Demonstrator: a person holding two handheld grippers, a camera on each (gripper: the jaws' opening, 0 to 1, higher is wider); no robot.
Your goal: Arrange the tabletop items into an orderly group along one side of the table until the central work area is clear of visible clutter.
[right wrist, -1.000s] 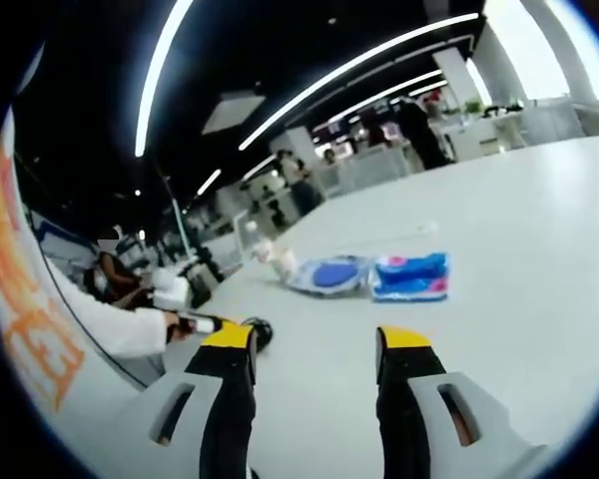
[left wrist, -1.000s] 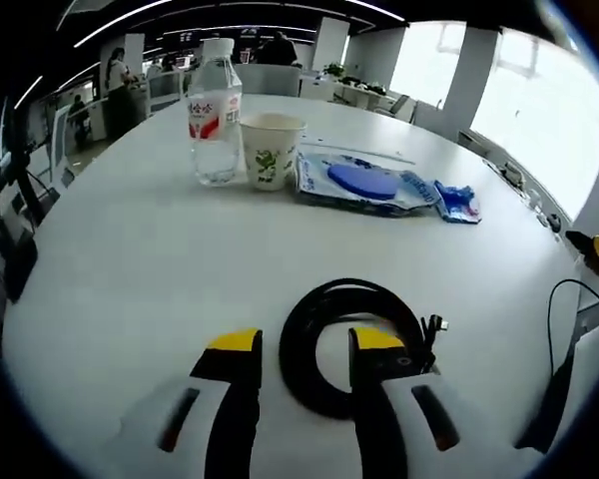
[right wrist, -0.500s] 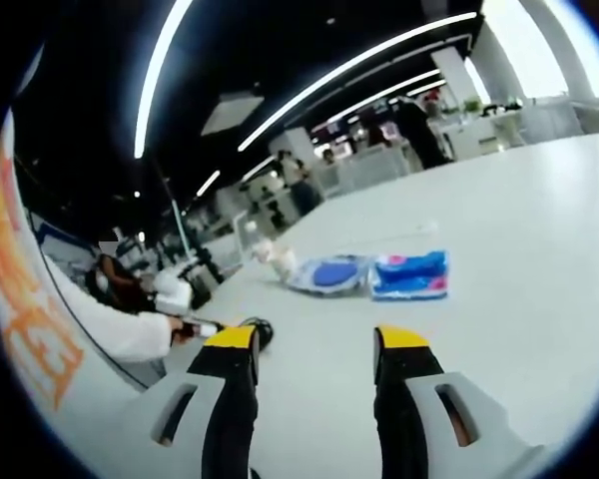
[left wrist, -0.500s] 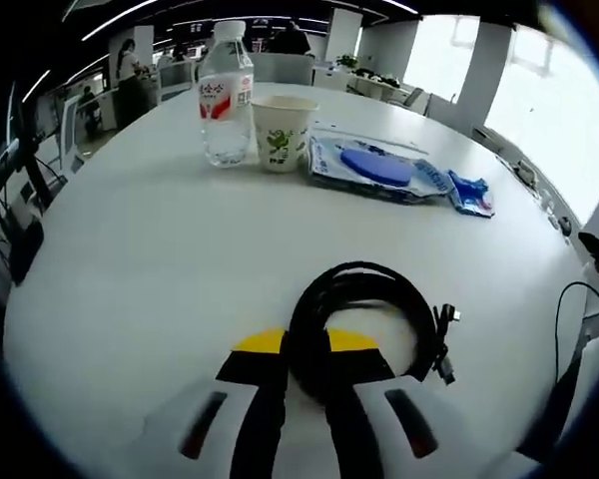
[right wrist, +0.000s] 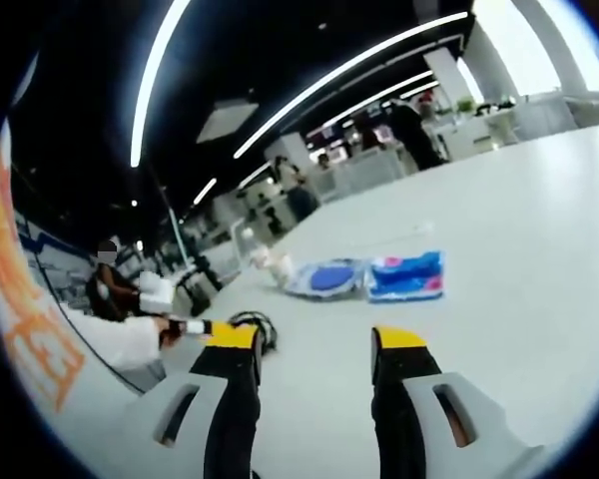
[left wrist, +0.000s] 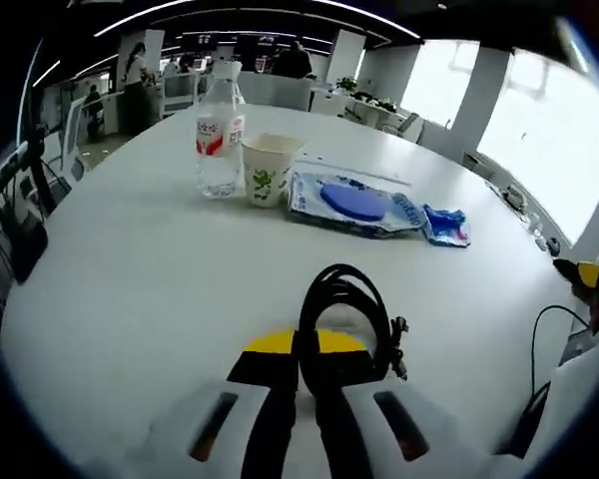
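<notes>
Open counter [left wrist: 130, 259] was seen between the near edge and a far row: water bottle [left wrist: 219, 135], paper cup [left wrist: 270, 171] just beside it, then a blue packet [left wrist: 354, 203] and a small blue wrapper [left wrist: 445, 226]. Nearer, passage was blocked by a black cable coil [left wrist: 344, 309].

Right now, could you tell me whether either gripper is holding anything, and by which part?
The left gripper is shut on the coiled black cable, pinching the near side of its loop. The right gripper is open and holds nothing.
</notes>
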